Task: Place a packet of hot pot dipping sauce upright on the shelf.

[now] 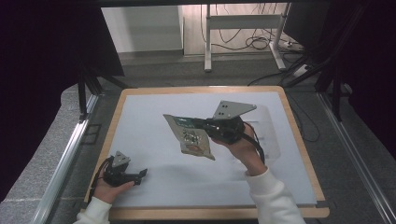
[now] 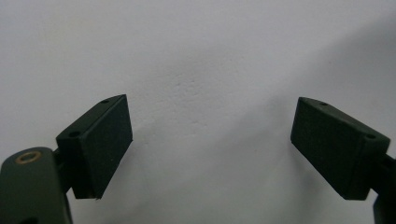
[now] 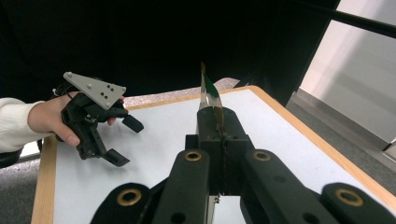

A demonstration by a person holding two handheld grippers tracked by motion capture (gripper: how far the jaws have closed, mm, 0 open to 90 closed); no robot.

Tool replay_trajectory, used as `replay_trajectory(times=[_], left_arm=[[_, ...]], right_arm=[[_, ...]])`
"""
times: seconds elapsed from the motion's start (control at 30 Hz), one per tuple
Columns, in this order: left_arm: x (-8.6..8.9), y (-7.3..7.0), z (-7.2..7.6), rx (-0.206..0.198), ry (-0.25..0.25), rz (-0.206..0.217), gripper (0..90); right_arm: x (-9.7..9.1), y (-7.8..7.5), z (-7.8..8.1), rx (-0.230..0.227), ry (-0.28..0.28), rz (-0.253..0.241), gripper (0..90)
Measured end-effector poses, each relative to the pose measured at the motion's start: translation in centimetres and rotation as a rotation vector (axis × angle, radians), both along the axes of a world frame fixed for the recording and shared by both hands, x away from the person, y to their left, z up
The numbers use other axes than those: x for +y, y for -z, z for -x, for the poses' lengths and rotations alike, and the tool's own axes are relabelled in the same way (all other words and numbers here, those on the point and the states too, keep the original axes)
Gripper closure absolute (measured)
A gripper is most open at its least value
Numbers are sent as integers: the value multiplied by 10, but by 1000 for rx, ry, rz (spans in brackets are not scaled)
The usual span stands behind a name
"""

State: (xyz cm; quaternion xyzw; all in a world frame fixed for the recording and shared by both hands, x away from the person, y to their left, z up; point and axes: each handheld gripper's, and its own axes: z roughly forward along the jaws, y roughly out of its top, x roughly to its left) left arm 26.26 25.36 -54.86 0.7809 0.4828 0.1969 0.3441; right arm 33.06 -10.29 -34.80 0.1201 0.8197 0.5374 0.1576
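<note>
Snack packet [image 1: 191, 137] pinched in right tongs [image 1: 200, 124], lifted above white surface [image 1: 154, 140]; left tongs [image 1: 142, 174] spread wide, low near surface edge.

I can read no text, brand or number anywhere: the packet [image 1: 190, 135] pinched in my right gripper [image 1: 198, 124] carries green and printed patches, but they are too small and blurred for me to make out any words on it.
</note>
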Motion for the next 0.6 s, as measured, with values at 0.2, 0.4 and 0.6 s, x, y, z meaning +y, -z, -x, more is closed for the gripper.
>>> replay_trajectory(times=[0.2,0.4,0.6], left_arm=[[0,0,0,2,1,-1,126],[-1,1,0,10,9,-3,125],[-1,1,-1,12,10,-5,123]], right_arm=[[-4,-2,0,-4,12,-4,897],[-8,-5,-1,-9,21,-20,897],[-10,-6,0,-14,25,-25,897]])
